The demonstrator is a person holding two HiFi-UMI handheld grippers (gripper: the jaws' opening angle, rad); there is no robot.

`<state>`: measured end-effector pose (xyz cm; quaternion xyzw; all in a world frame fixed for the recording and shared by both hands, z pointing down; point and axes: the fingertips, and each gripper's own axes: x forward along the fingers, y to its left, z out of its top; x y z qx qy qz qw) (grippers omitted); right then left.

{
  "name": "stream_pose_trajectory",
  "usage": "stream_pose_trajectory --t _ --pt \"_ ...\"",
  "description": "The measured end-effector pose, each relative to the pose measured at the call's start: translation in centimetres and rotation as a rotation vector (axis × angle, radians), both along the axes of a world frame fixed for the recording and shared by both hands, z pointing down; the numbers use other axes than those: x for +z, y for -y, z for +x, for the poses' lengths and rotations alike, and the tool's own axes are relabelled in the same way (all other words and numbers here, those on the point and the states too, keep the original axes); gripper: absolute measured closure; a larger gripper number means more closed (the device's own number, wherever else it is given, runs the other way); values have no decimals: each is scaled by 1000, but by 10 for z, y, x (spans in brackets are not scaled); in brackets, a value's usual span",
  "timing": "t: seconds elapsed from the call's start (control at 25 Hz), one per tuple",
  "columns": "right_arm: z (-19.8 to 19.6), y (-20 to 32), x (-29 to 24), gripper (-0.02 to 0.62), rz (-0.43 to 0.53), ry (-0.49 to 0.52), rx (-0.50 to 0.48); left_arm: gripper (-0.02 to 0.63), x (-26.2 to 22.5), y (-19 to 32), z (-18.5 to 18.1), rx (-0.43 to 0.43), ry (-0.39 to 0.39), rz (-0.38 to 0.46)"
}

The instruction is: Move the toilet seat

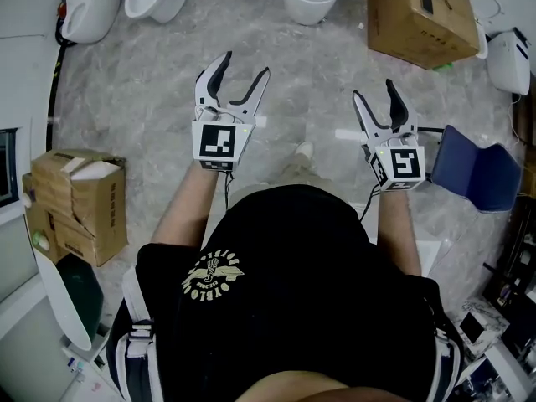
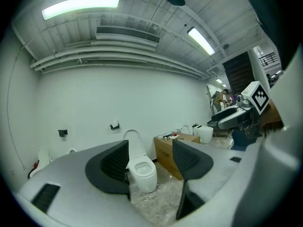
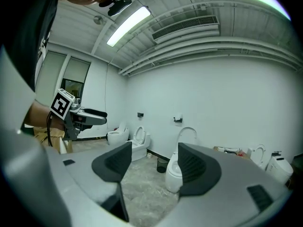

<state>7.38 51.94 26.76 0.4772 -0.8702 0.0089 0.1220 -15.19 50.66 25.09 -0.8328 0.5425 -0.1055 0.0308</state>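
Standing upright: toilet seat (image 2: 134, 143); left gripper (image 1: 246, 64), right gripper (image 1: 373, 89) jaws apart.

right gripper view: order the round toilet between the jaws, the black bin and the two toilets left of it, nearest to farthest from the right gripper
From the right gripper:
1. round toilet, straight ahead between the jaws.
2. black bin, just left of it and behind.
3. middle toilet, further left by the wall.
4. far left toilet, leftmost and deepest.
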Motion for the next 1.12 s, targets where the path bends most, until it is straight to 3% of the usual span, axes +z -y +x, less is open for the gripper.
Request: stream_pose_trajectory --t 0.64,1.12 --pt "71 89 -16 304 51 18 -51 301 -24 81 60 -63 18 60" --pt "96 122 -11 304 37 32 -51 302 -11 99 73 -95 29 13"
